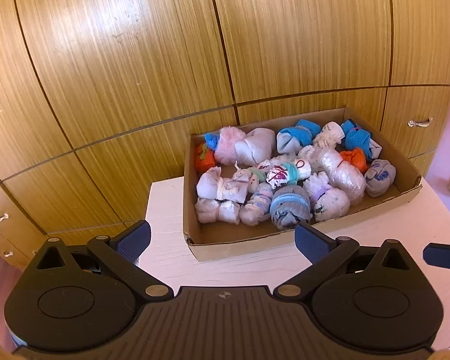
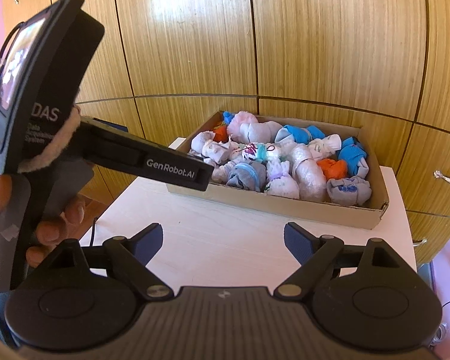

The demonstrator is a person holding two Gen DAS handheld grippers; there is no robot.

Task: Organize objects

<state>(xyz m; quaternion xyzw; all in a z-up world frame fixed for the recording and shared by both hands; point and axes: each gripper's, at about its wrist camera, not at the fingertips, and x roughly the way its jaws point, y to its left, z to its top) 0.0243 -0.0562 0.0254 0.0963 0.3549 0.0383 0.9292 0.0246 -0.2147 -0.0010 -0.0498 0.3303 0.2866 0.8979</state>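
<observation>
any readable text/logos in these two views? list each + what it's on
"GenRobot.AI": white print on the side of the left gripper's black finger bar, right wrist view.
"DAS": large white letters on the left gripper's black body; a first letter may be cut off.
Under "DAS": three small lines, about "Data Acquisition System", too small to confirm.
Small emblem on each gripper's ribbed top: a symbol, no letters.
Marks on the sock bundles: patterns, nothing legible.

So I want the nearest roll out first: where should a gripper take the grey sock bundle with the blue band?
Grip the grey sock bundle across its blue-banded middle, coming from above: neighbours press both sides, and the cardboard box wall blocks a level approach.
</observation>
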